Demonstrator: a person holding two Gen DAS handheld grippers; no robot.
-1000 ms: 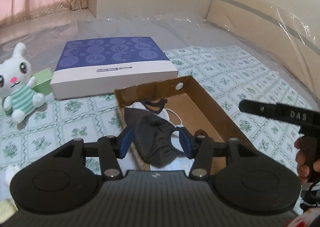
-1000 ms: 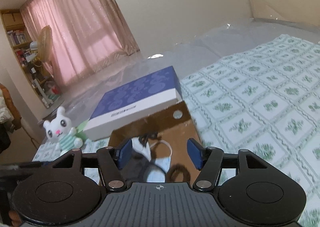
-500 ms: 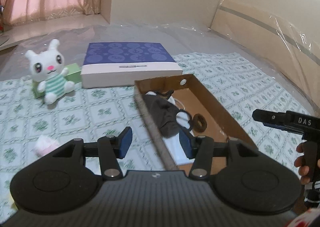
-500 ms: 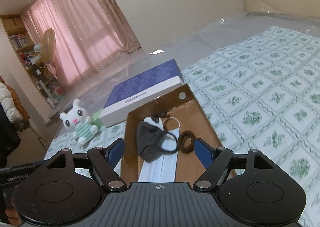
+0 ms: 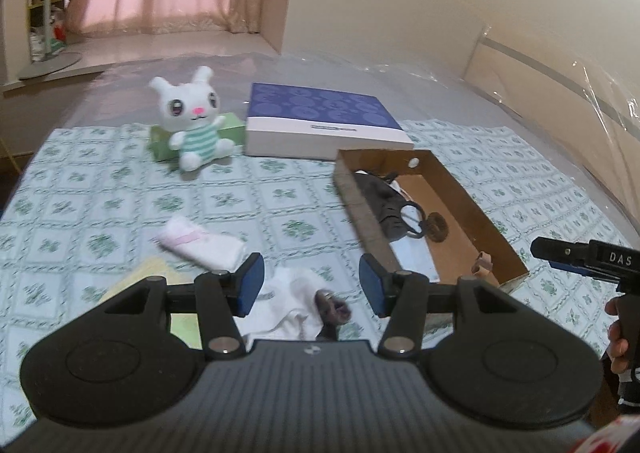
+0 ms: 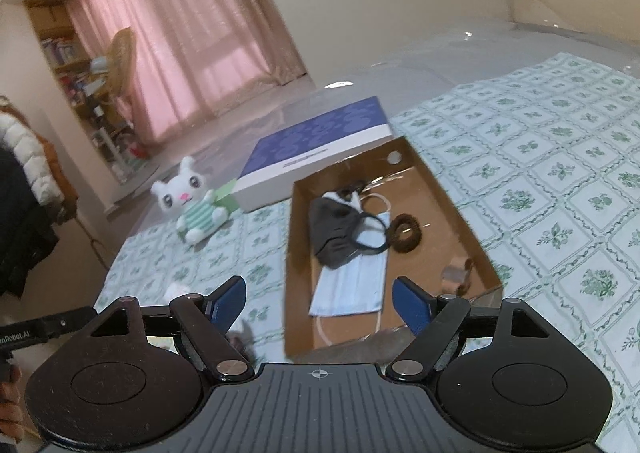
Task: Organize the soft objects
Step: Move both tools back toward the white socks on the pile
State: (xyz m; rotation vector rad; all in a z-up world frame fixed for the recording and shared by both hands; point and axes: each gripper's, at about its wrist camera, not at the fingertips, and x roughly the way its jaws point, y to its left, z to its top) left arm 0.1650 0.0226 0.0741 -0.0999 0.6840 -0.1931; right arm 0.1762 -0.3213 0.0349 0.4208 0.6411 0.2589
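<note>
A shallow cardboard tray (image 6: 432,193) holds a dark grey mask (image 6: 332,233) lying on a light blue mask (image 6: 352,285), with a brown hair tie (image 6: 406,239) beside them. My right gripper (image 6: 320,303) hovers over the tray's near end, its jaws opening with nothing between them. My left gripper (image 5: 311,285) is open to the left of the tray (image 5: 360,213), above a crumpled white cloth (image 5: 296,305) that it does not touch. A folded white-and-pink cloth (image 5: 200,243) lies further left. A white bunny plush (image 5: 192,125) sits at the back.
A flat blue-topped box (image 5: 320,121) lies behind the tray, and a green box (image 5: 160,137) stands behind the bunny. A yellow sheet (image 5: 140,285) lies under my left gripper's left finger. The patterned cloth ends near the left edge; a plastic-wrapped board lines the right.
Both grippers have drawn back from the tray. The left one swung left, away from the dark mask, bringing the white cloths into view. The right jaws have widened.
</note>
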